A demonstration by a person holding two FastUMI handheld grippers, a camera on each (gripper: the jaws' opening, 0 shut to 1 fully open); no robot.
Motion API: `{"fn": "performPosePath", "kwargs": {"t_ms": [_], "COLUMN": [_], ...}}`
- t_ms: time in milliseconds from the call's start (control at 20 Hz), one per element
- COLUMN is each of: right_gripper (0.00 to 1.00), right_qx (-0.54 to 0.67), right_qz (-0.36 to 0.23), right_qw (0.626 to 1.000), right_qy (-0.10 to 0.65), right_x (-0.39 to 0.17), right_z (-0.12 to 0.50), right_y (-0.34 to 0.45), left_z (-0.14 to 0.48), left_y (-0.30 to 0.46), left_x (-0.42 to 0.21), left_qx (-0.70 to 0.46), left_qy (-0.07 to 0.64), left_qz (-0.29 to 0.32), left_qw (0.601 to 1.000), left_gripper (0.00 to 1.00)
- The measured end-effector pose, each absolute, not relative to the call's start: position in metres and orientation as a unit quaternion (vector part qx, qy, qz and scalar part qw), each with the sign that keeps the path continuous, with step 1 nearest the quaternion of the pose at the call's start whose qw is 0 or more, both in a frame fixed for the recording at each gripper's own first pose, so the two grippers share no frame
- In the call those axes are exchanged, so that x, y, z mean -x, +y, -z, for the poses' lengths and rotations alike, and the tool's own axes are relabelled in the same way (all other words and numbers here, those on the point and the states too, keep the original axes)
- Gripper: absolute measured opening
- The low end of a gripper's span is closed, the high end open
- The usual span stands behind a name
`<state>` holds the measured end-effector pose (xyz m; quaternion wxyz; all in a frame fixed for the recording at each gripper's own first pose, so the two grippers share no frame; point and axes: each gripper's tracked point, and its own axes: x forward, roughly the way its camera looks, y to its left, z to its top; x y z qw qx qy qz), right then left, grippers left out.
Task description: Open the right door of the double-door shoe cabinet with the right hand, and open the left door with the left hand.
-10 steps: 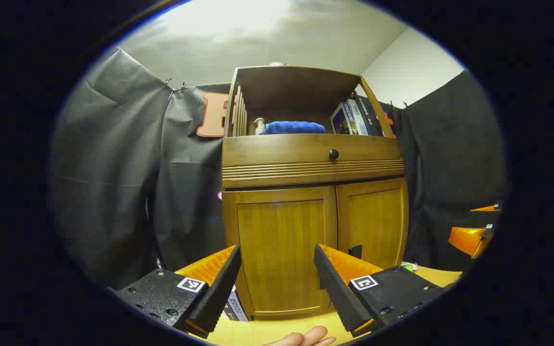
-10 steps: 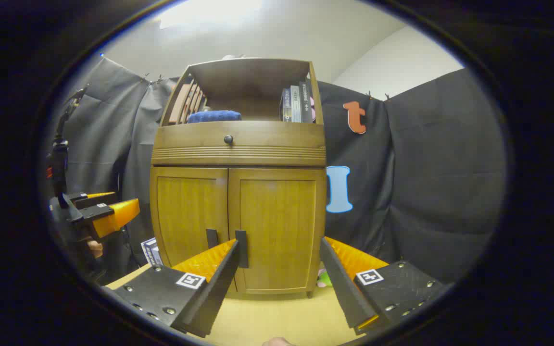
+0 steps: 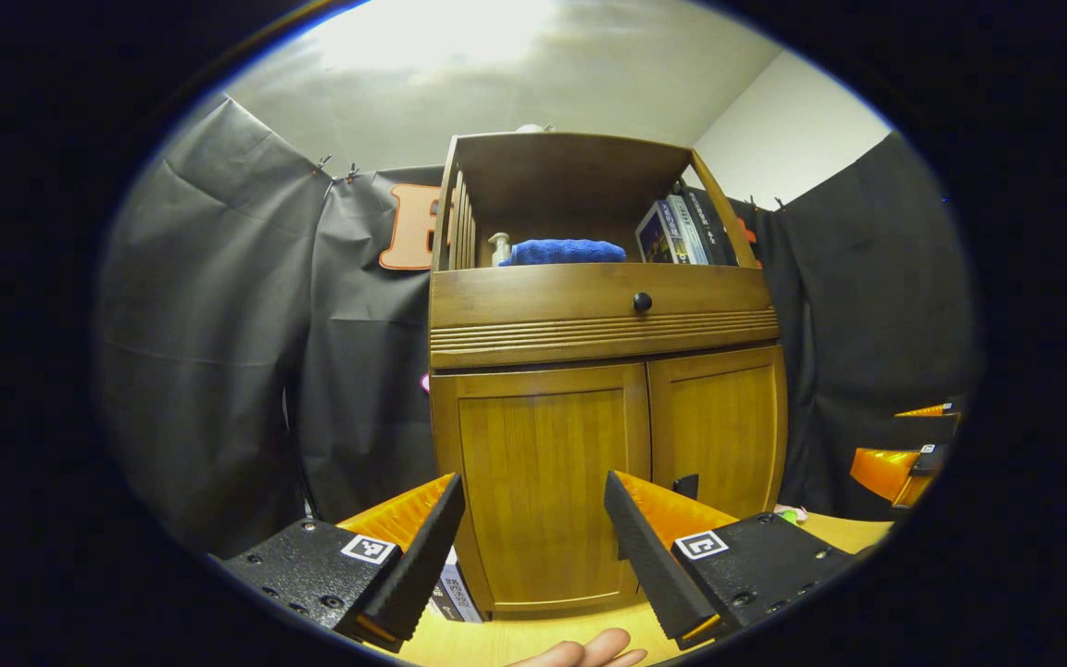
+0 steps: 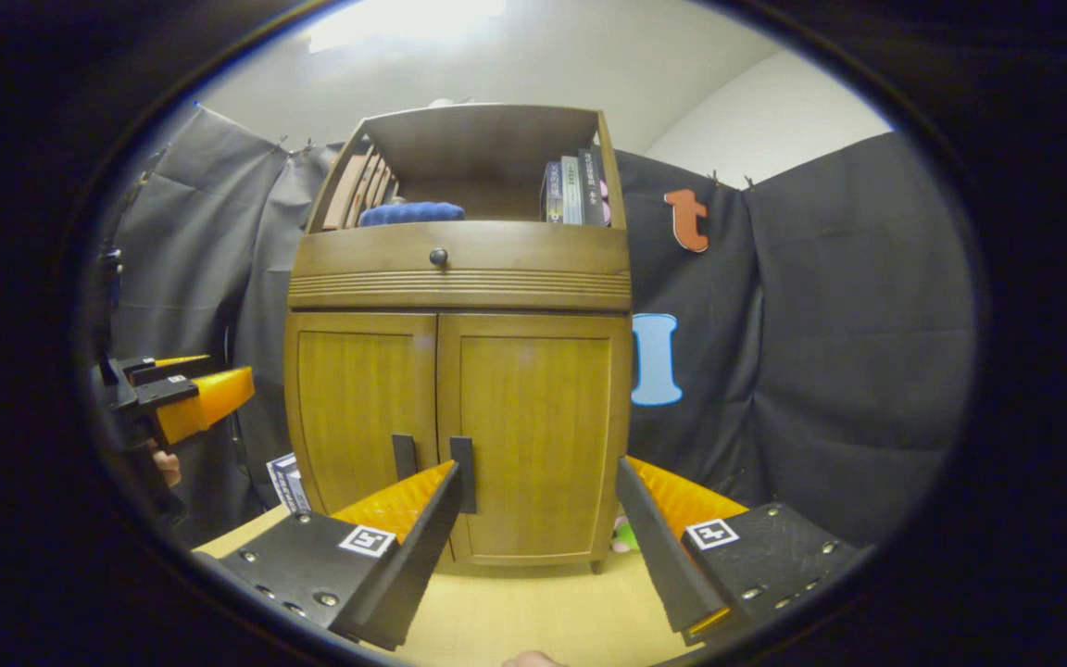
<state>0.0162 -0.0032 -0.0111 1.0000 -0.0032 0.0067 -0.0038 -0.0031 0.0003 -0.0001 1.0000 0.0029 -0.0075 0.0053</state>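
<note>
We hold the right gripper [image 4: 533, 547] open, its upright door handle [image 4: 465, 474] ahead and slightly left; the left gripper [image 3: 533, 547] gapes before the shut left door [image 3: 541, 482]

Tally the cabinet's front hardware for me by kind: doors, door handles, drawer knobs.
Wooden lower doors: 2, left door and right door, both closed.
Dark vertical bar handles: 2, left handle and right handle.
Round dark drawer knob: 1.
Total: 5.
</note>
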Motion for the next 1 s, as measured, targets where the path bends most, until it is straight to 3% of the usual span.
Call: {"fn": "performPosePath", "kwargs": {"t_ms": [400, 550, 1000], "right_gripper": [0.93, 1.0, 0.98], "right_qx": [-0.003, -0.011, -0.017], "right_qz": [0.007, 0.0, -0.031], "right_qw": [1.0, 1.0, 0.999], "right_qy": [0.005, 0.005, 0.036], "right_x": [-0.058, -0.084, -0.181], "right_z": [0.017, 0.023, 0.072], "right_y": [-0.004, 0.001, 0.024], "left_z": [0.005, 0.009, 0.019], "left_y": [0.0, -0.001, -0.003], "left_x": [0.003, 0.0, -0.003], "left_qx": [0.003, 0.01, 0.017], "left_qy": [-0.009, 0.002, 0.004], "left_qz": [-0.007, 0.009, 0.012], "left_qw": [1.0, 1.0, 1.0], "left_gripper": [0.94, 0.95, 0.94]}}
